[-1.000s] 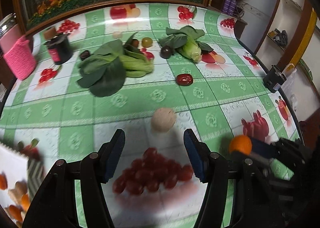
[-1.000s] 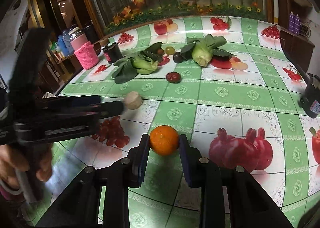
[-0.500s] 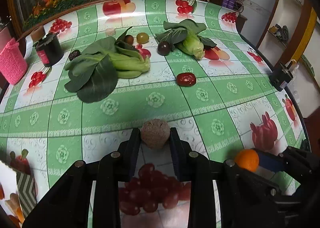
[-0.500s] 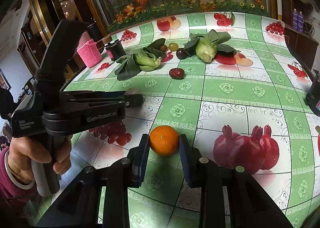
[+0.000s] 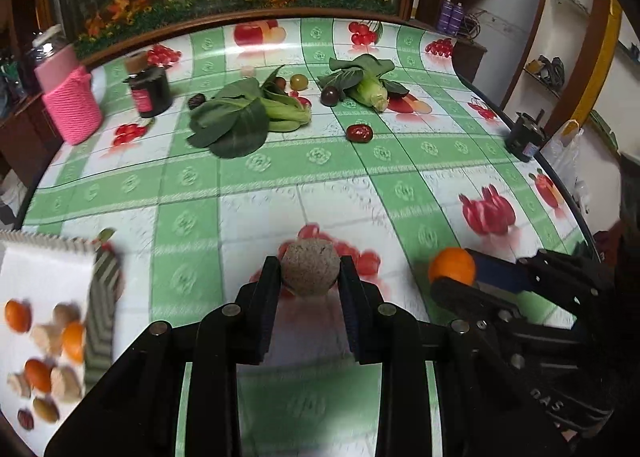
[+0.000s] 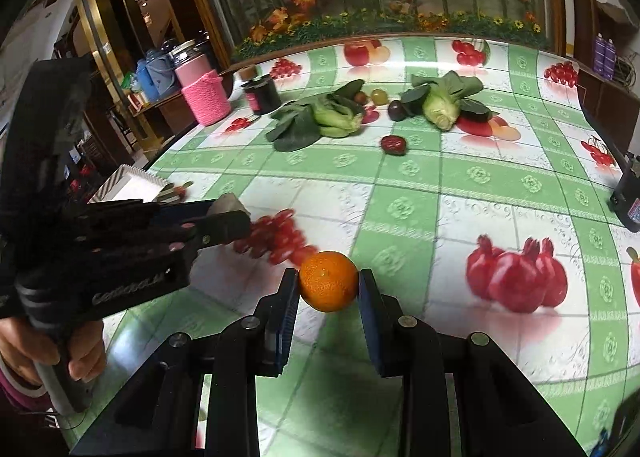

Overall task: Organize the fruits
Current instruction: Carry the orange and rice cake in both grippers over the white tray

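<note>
My left gripper [image 5: 308, 277] is shut on a round tan, rough-skinned fruit [image 5: 310, 272] and holds it above the tablecloth. My right gripper [image 6: 328, 289] is shut on an orange [image 6: 329, 286], also lifted; it shows in the left wrist view [image 5: 452, 265] at the right. A white box [image 5: 44, 321] with several oranges and tan fruits inside sits at the lower left. A dark red fruit [image 5: 359, 132], a dark plum [image 5: 330, 95] and a green fruit [image 5: 299, 81] lie farther back.
Two bunches of leafy greens [image 5: 240, 117] [image 5: 368, 81] lie mid-table. A black jar [image 5: 150, 91] and a pink knitted container [image 5: 72, 105] stand at the far left. A small black device [image 5: 524, 135] sits at the table's right edge.
My left gripper closed on the tan fruit and lifted it back toward the near edge. The white box has come further into view. The right gripper kept its hold on the orange.
</note>
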A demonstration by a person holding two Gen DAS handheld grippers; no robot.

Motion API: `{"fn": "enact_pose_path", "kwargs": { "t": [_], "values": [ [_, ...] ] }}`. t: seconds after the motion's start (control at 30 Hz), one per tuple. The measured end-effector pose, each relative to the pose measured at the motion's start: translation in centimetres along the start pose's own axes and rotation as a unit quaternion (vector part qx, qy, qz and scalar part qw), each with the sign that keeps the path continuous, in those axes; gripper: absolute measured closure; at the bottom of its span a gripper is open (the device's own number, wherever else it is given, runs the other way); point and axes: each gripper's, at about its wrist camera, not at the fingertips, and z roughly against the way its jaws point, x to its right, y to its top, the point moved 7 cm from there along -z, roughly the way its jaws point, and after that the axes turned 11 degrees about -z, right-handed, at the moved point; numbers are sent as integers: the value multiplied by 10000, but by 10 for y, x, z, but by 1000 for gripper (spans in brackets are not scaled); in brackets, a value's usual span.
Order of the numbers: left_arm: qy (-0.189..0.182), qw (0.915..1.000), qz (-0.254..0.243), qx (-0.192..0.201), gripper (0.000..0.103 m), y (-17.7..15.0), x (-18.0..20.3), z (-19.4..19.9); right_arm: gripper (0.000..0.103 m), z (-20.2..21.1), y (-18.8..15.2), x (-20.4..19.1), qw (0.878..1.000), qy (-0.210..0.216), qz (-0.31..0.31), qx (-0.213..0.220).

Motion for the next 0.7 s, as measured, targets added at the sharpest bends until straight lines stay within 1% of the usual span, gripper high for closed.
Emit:
{"fn": "enact_pose_path", "kwargs": {
  "t": [0.27, 0.57, 0.7],
  "values": [
    [190, 9997, 154, 33, 77, -33, -14, 25, 72, 3, -18, -32, 9998, 125, 154, -64],
    [398, 9984, 366, 148, 77, -55, -37, 52, 73, 7, -24, -69, 9989, 259, 390, -73],
    [557, 9971, 467, 215, 77, -63, -51, 64, 73, 5, -25, -88, 9980, 346, 521, -96]
  ]
}}
